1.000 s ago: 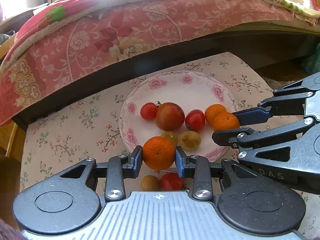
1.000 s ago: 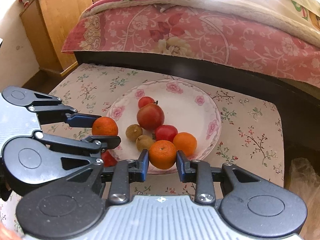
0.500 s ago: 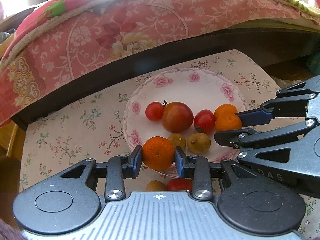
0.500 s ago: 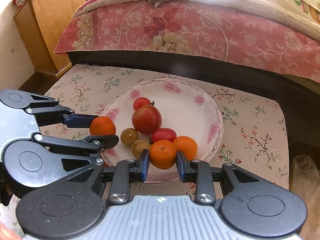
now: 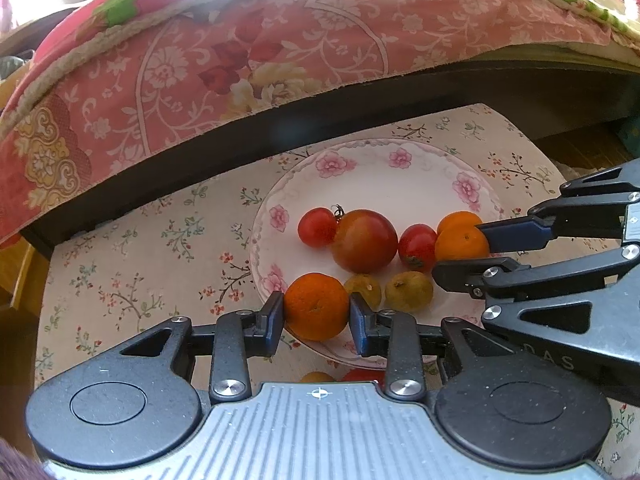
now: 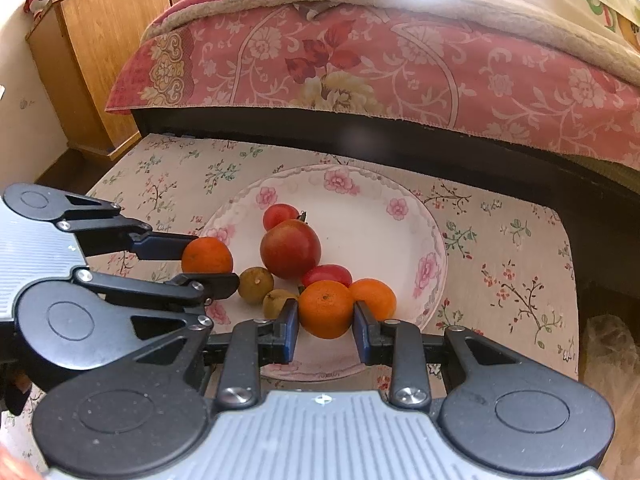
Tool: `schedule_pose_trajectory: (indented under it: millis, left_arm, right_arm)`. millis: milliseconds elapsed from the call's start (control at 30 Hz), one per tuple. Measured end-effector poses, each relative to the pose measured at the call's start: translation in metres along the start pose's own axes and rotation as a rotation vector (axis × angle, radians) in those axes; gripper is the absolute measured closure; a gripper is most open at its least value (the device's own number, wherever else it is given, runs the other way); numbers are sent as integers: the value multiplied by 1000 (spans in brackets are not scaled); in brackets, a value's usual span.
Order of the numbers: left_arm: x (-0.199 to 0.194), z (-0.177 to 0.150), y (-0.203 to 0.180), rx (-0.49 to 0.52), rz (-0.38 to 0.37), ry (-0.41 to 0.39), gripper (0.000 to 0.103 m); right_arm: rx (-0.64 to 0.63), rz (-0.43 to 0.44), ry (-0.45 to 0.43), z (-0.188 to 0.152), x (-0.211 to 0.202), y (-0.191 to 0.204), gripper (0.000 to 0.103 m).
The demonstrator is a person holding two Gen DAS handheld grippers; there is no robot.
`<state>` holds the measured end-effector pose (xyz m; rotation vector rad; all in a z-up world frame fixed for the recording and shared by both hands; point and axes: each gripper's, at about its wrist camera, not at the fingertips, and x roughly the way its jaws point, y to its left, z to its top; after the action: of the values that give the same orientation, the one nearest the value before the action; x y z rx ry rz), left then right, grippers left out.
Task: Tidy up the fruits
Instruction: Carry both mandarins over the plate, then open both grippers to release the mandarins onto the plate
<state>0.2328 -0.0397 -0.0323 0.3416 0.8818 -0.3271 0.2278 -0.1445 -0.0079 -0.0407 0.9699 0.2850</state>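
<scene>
My left gripper (image 5: 316, 314) is shut on an orange (image 5: 316, 300) over the near rim of a white plate (image 5: 384, 178) with pink flowers. My right gripper (image 6: 326, 322) is shut on a second orange (image 6: 326, 304) over the plate's near right part, beside a third orange (image 6: 378, 296) lying there. On the plate also lie a large tomato (image 5: 364, 240), two small red tomatoes (image 5: 318, 227) (image 5: 417, 242) and two small yellow-green fruits (image 5: 409, 291). Each gripper shows in the other's view: the right gripper (image 5: 460, 256) and the left gripper (image 6: 208, 262).
The plate stands on a small table under a flowered cloth (image 6: 516, 276). A bed with a pink flowered cover (image 6: 400, 60) overhangs the table's far side. A wooden cabinet (image 6: 104, 48) is at the far left. An orange fruit (image 5: 316, 377) and a red fruit (image 5: 362, 374) peek out below the plate's near rim.
Both grippers have eased slightly forward over the plate, each still holding its orange. The two loose fruits in front of the plate are now mostly hidden behind the left gripper's body.
</scene>
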Motion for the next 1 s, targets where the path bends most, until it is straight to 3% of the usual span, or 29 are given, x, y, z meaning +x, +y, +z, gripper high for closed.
schedule_pose_trajectory:
  millis: [1000]
  left_arm:
    - [15,15,8,-36,-7,-22,60]
  right_arm:
    - [-10,-25,-59,27,20,-10,69]
